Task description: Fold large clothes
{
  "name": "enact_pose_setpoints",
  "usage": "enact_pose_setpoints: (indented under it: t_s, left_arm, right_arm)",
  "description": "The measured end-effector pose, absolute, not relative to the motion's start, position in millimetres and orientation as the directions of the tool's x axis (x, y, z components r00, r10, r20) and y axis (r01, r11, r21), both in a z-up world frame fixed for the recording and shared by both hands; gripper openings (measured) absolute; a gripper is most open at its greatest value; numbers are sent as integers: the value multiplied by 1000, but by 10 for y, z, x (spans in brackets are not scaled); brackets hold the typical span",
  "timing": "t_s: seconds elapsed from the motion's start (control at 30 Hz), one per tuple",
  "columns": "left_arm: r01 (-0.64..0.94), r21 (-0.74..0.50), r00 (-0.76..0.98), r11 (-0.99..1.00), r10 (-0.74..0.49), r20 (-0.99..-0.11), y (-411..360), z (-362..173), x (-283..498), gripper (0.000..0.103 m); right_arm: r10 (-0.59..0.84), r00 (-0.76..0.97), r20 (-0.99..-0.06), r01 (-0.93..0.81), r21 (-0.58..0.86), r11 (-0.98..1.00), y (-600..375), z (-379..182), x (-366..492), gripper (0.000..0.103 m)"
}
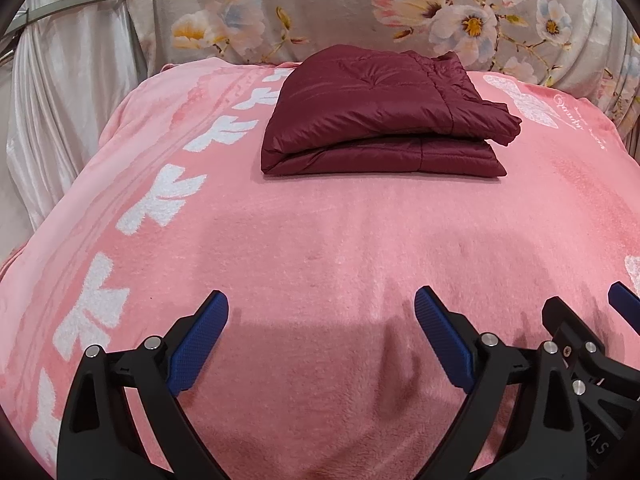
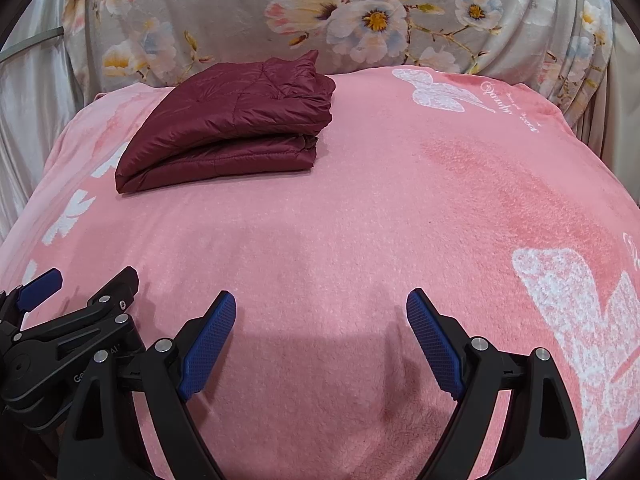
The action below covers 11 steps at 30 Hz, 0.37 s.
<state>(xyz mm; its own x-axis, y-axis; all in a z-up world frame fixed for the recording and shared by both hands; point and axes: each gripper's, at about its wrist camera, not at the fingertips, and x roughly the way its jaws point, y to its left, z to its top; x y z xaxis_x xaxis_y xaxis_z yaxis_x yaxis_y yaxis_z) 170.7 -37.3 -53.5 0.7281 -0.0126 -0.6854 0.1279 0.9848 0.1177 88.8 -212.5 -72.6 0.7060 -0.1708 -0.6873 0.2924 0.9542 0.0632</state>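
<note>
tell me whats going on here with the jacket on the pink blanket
A person holds a two-finger gripper in each hand above a pink blanket. A dark red puffer jacket lies folded into a neat stack at the far side, in front of a floral cover. Neither gripper touches it: the left gripper and right gripper both hang open and empty at the near edge. The fold looks finished.

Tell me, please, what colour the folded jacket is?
Dark maroon. The jacket shows best in the left wrist view, lying on the pink blanket.
</note>
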Motion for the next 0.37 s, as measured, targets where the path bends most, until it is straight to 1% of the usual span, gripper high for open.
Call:
enact_pose_setpoints:
  t_s: [0.37]
  left_arm:
    - [123, 127, 724, 984, -1, -690, -389, -553, 1716, 92]
  right_arm:
    - [-171, 707, -686, 291, 63, 955, -2118, -727, 887, 86]
